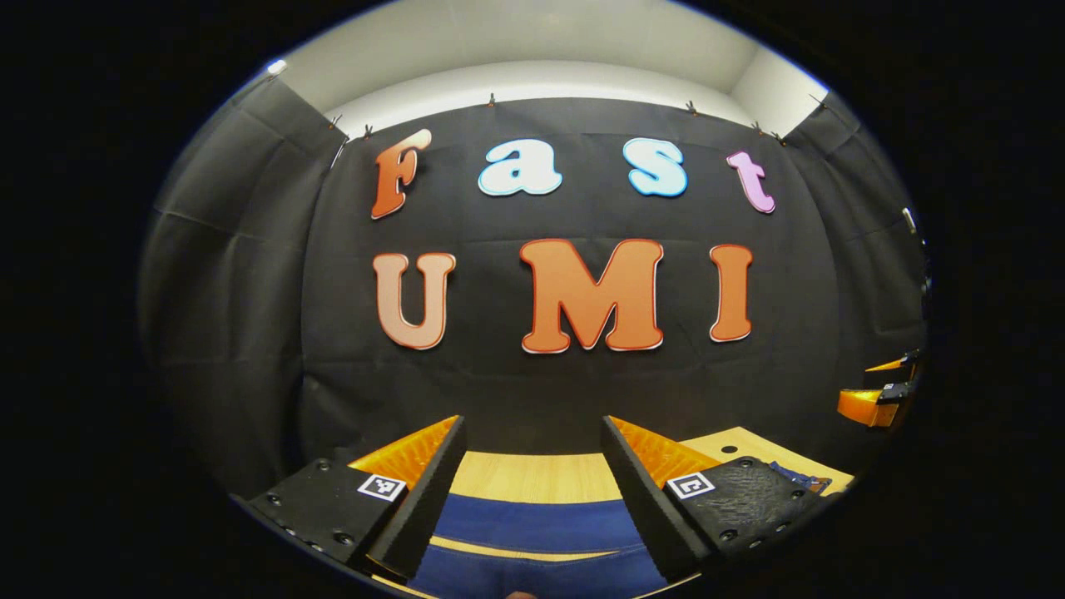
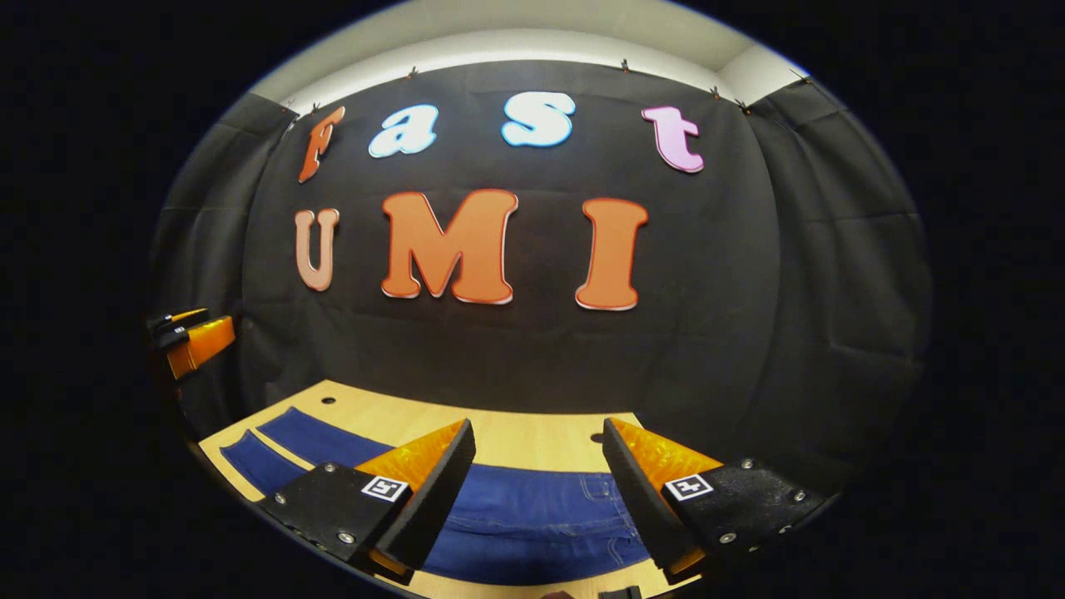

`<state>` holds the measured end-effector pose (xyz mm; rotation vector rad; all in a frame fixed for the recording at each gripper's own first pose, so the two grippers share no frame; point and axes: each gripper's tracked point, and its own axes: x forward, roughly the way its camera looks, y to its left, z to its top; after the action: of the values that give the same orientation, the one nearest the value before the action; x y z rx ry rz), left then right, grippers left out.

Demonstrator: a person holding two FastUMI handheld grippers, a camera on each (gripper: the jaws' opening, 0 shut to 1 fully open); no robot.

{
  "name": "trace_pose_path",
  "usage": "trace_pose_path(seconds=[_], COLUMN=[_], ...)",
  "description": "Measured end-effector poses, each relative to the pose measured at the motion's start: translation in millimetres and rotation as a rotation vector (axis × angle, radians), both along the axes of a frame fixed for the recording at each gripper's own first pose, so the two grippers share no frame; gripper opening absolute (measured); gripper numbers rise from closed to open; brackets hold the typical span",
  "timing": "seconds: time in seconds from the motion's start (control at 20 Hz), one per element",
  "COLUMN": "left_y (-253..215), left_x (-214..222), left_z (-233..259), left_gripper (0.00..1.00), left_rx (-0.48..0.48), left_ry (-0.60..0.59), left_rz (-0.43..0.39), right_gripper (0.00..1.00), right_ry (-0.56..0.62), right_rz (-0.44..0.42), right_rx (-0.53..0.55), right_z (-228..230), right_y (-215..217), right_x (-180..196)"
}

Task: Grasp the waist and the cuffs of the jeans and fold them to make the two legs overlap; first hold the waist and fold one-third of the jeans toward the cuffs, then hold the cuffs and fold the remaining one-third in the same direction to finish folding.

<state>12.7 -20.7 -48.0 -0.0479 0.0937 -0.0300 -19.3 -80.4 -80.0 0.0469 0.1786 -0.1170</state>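
Nothing is folded yet: the jeans lie flat on the desk, legs seemingly apart. Left tongs and right tongs hover released, grasping nothing.

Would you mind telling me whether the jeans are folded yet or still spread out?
Spread out: the jeans lie flat along the table, the two legs side by side with bare wood between them.
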Motion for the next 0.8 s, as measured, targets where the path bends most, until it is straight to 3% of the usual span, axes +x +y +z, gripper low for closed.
trace_pose_path(seconds=[0.25,0.4,0.55,0.8], left_y=[46.5,88.0,123.2,200.8], left_x=[-0.1,1.6,-0.5,-0.7], left_z=[-37.8,-62.1,-84.2,-140.9], left_gripper=[0.98,0.99,0.98,0.98], left_rx=[-0.029,0.006,0.006,-0.114], left_ry=[0.090,0.152,0.219,0.353], left_rz=[0.083,0.176,0.216,0.271], right_gripper=[0.96,0.97,0.97,0.97], right_ry=[0.095,0.153,0.223,0.360], right_rz=[-0.061,-0.071,-0.068,-0.168], right_rx=[-0.015,0.030,0.052,0.094], right_z=[-38.5,-62.6,-83.4,-115.5], right_y=[-40.4,-46.8,-44.7,-48.8], right_x=[0.9,6.7,9.4,8.8])
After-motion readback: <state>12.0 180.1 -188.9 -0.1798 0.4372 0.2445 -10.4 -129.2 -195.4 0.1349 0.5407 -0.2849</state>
